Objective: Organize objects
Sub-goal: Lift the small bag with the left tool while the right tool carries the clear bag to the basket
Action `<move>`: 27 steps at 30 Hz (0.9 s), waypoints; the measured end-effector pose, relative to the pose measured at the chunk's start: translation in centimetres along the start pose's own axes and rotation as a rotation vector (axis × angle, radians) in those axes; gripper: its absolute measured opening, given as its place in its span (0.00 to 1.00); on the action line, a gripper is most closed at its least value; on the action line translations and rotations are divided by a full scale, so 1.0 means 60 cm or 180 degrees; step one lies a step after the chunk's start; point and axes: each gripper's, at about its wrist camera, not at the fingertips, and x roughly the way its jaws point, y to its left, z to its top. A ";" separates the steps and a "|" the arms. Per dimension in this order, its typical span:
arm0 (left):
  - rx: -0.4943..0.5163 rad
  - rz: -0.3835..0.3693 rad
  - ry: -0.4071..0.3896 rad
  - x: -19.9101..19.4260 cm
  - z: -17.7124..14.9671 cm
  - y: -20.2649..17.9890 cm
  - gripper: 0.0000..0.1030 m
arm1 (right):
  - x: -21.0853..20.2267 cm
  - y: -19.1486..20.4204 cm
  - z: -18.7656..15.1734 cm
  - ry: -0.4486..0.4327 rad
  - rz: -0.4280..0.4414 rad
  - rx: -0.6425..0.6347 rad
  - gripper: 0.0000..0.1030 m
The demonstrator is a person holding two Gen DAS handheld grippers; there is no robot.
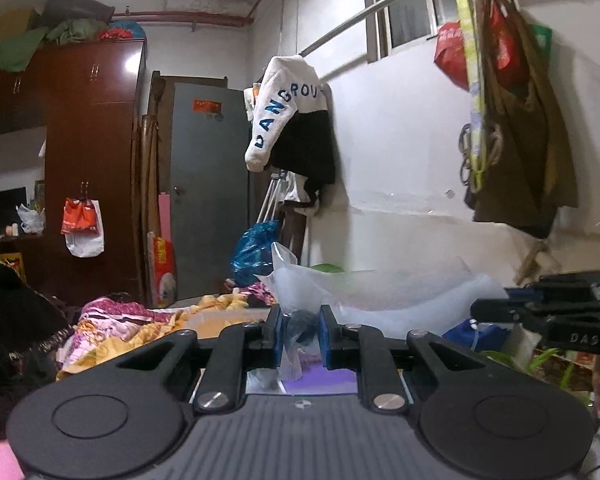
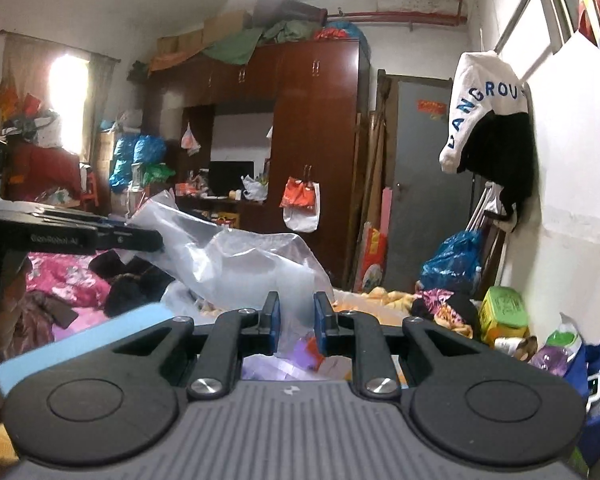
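1. Two grippers are seen clamped on one clear plastic bag (image 1: pixel 380 292): a bunched fold of film is pinched between the blue pads of the left gripper (image 1: pixel 302 334), and another fold is caught between the pads of the right gripper (image 2: pixel 296 326).
2. Beyond both sets of fingers the bag is held up, billowing above a bed (image 1: pixel 148 320) strewn with flowered bedding.
3. Something dark is seen inside the film at the left pads; what it is cannot be told.
4. A blue plastic sack (image 2: pixel 452 260) is seen by the grey door (image 1: pixel 208 184), its contents hidden.
5. "DANGROU" is read on a white sleeve (image 1: pixel 278 112) hung from a rail, and "DAS" on the right gripper's body.
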 end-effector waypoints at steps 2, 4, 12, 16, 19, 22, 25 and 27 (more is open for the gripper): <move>-0.0001 0.0045 0.0055 0.026 0.012 0.004 0.20 | 0.019 -0.007 0.007 0.0064 -0.0018 0.0020 0.19; -0.0004 0.0094 0.0125 0.057 0.021 0.013 0.20 | 0.041 -0.012 0.007 0.0137 -0.0072 0.0002 0.19; -0.0078 0.0218 0.0488 0.145 0.004 0.039 0.20 | 0.116 -0.031 -0.016 0.0514 -0.0150 0.0062 0.19; -0.0073 0.0255 0.0574 0.155 -0.001 0.036 0.21 | 0.123 -0.034 -0.021 0.0574 -0.0210 -0.0005 0.19; -0.0077 0.0288 0.0645 0.164 -0.002 0.035 0.21 | 0.123 -0.039 -0.024 0.0639 -0.0195 0.0055 0.19; -0.0090 0.0303 0.0679 0.168 -0.004 0.038 0.21 | 0.121 -0.039 -0.025 0.0659 -0.0181 0.0069 0.19; -0.0092 0.0327 0.0694 0.171 -0.004 0.036 0.21 | 0.126 -0.036 -0.022 0.0685 -0.0169 0.0054 0.19; -0.0058 0.0362 0.0701 0.171 -0.004 0.034 0.21 | 0.134 -0.039 -0.016 0.0724 -0.0176 0.0050 0.19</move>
